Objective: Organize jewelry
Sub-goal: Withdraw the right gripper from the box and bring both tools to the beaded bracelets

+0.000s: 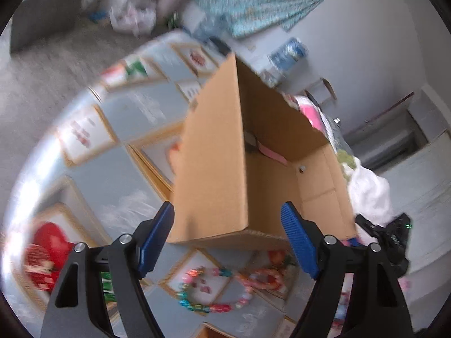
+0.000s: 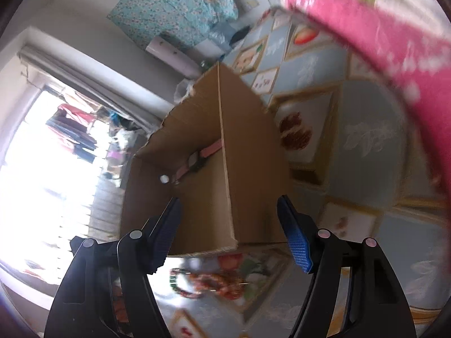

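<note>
On the left, the left gripper (image 1: 228,236) hangs over a table covered with a pale blue patterned cloth (image 1: 126,118), its two blue-padded fingers (image 1: 156,242) spread wide with nothing between the pads. Just beyond and between the fingertips stands an open cardboard box (image 1: 214,169), tilted in this view, its near corner pointing toward the camera. Inside the box, on its floor, lies a pink watch (image 1: 260,148) with a dark face, and a small pale bead-like piece (image 1: 302,168) sits apart from it near the far wall. On the cloth in front of the box, below the fingers, lies a ring of bright multicoloured beads (image 1: 214,290) – a bracelet, blurred – and just beside it, to the right, an orange-red beaded bracelet (image 1: 263,278). Farther right a dark object rests against crumpled white fabric (image 1: 369,191) at the table's edge.

The right gripper (image 2: 228,233) also stands well open and empty, pointing at the same box from its other side. The watch and the small white piece show on the box floor here too. Beneath the fingers the bracelets lie on the cloth in front of the box, too blurred to separate. At far right a pink sleeve (image 2: 394,56) – a person's arm – crosses the upper corner
</note>
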Tool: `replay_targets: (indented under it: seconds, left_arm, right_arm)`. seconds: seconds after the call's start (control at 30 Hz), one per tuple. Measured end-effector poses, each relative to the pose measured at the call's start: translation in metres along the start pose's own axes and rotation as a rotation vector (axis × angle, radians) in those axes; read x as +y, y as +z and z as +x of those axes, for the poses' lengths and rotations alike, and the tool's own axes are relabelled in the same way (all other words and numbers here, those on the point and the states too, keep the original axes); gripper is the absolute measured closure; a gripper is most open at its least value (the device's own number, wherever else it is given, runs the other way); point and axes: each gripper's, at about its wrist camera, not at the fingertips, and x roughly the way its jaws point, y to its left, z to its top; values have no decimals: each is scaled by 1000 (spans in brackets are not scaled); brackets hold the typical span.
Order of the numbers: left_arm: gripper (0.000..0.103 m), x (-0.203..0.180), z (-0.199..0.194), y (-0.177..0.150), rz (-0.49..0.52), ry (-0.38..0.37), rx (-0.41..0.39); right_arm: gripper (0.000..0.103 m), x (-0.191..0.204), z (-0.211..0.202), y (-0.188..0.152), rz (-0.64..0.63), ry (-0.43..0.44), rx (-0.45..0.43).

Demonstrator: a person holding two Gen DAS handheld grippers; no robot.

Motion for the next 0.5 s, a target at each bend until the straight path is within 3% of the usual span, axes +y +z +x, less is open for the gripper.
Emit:
replay_targets:
  seconds: [0.07, 0.13, 0.23, 0.33, 0.43, 0.5]
  left_arm:
    - [27, -6, -21, -7, 73, 36, -57]
    - [25, -17, -43, -22, 194, 89, -108]
    - [20, -29, -54, -47, 342, 145, -114]
    - [18, -39, -36, -79, 461, 206, -12]
    - [18, -37, -2, -101, 521, 316, 97]
    - [18, -34, 14, -111, 537, 346, 161]
  right_arm:
    - [35, 5, -21, -5, -85, -70, -48]
    - [27, 11, -40, -21, -187, -160, -88]
    - [20, 20, -50, -52, -305, -290, -82]
    - [15, 29, -27, -83, -377, -334, 9]
    - [14, 38, 13, -110, -434, -343, 111]
    - [14, 41, 39, -120, -460, -373, 166]
